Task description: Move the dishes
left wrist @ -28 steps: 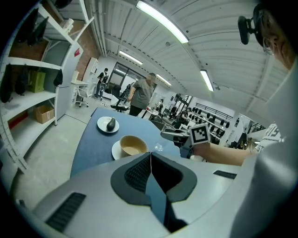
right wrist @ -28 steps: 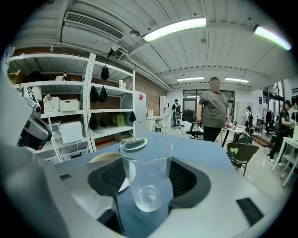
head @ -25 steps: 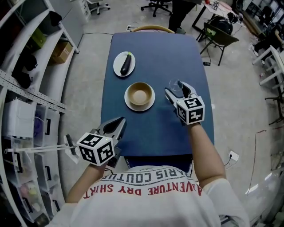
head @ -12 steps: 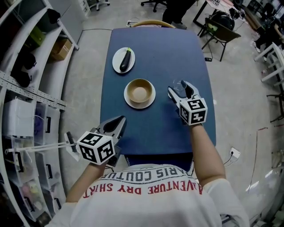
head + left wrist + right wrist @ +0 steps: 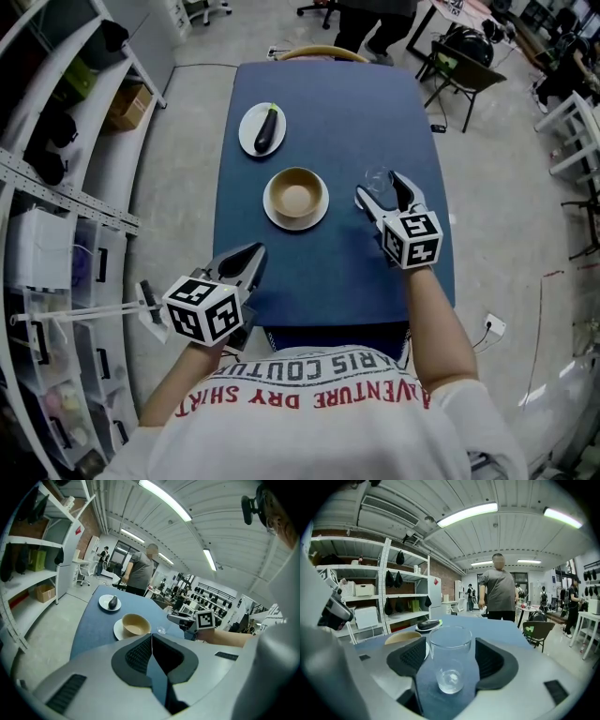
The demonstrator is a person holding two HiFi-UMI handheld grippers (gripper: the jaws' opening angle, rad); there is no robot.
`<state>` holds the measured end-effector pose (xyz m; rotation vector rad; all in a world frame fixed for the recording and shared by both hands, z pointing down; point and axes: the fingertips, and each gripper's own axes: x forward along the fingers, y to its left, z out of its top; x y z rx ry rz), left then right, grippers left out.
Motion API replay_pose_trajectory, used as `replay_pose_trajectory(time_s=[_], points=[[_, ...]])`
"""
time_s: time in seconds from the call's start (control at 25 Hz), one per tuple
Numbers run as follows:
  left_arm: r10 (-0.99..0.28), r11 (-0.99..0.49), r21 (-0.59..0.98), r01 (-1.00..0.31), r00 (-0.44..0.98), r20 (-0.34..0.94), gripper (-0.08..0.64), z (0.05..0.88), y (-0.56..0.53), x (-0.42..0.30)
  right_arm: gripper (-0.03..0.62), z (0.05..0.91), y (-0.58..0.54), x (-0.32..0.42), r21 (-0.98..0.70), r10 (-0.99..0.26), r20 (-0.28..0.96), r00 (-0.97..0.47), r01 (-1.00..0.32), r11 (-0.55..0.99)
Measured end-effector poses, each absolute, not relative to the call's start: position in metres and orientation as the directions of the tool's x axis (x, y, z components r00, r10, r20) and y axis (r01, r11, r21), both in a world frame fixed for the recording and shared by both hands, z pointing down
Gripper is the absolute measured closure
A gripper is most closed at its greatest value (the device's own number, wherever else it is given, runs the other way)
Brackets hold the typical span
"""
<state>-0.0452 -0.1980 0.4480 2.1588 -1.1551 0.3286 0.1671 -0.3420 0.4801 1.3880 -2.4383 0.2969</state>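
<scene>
A clear empty glass (image 5: 377, 177) stands upright on the blue table (image 5: 328, 272), right of a tan bowl (image 5: 295, 196) that sits on a white plate. My right gripper (image 5: 380, 186) is open, one jaw on each side of the glass (image 5: 449, 665), with small gaps showing. A second white plate with a dark eggplant (image 5: 266, 129) lies farther back on the left. My left gripper (image 5: 255, 253) is shut and empty at the table's near left edge, its jaws (image 5: 151, 637) meeting in a line. From there I see the bowl (image 5: 135, 623) and the glass (image 5: 161, 630).
A person in a grey shirt (image 5: 500, 592) stands at the table's far end by a wooden chair (image 5: 322, 52). White shelving (image 5: 56, 169) runs along the left. A dark chair (image 5: 466, 72) and other furniture stand to the right.
My right gripper has shifted slightly to the right, still around the glass. The left gripper has stayed put. The person at the far end has moved.
</scene>
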Motion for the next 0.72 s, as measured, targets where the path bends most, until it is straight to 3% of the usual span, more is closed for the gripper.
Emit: replay_pose_trajectory(time_s=[0.28,0.56,0.72], points=[[-0.659,-0.396,0.444,-0.804,0.585,0.473,0.531,0.442,-0.193,-0.049,0.278,0.427,-0.311,0.15,0.126,-0.809,0.308,-0.5,-0.822,0.556],[-0.68,-0.381,0.452,-0.807,0.576,0.454,0.531,0.438,-0.184,-0.059,0.278,0.411,-0.272,0.076,0.279,-0.704,0.33,-0.629,-0.647,0.709],[-0.689,-0.365,0.454,-0.812,0.564,0.455,0.531,0.44,-0.18,-0.067,0.279,0.442,-0.273,0.051,0.17,-0.662,0.412,-0.627,-0.661,0.731]])
